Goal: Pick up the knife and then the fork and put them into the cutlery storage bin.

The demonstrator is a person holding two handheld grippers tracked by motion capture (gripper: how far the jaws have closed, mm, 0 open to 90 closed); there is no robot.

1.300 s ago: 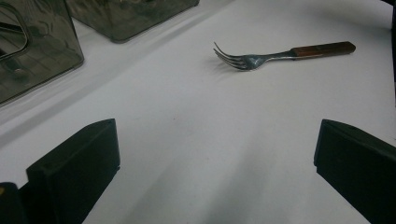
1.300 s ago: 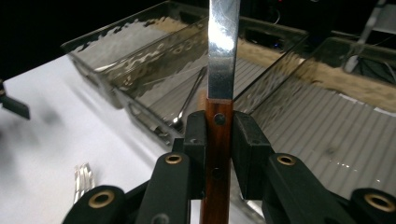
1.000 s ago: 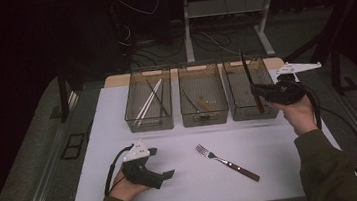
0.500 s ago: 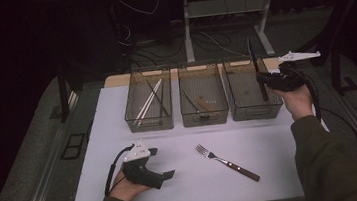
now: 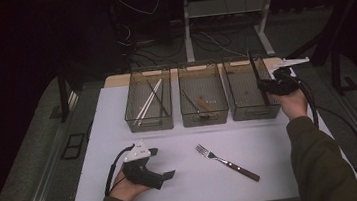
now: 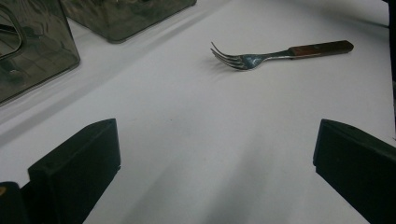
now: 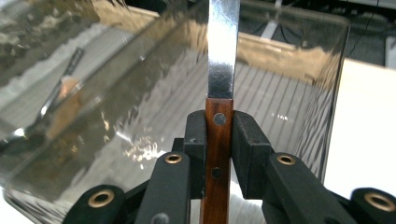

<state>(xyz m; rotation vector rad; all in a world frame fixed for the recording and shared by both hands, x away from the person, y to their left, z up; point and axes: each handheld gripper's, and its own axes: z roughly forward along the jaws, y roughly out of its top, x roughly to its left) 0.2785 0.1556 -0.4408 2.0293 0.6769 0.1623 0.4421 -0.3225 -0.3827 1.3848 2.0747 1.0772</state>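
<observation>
Knife [image 7: 223,60] blade tip cut off by top edge.

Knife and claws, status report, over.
Right claw shut on knife, blade up, over right bin. Left claw open, resting on table. Fork lies loose mid-table. Nothing blocking the bin.

Three bins stood in a row at the far side of the tabletop [image 5: 272,151]: left bin [image 5: 149,103], middle bin [image 5: 203,98], right bin [image 5: 246,93]. A fork [image 5: 227,162] lay nearer, before the middle bin.
</observation>
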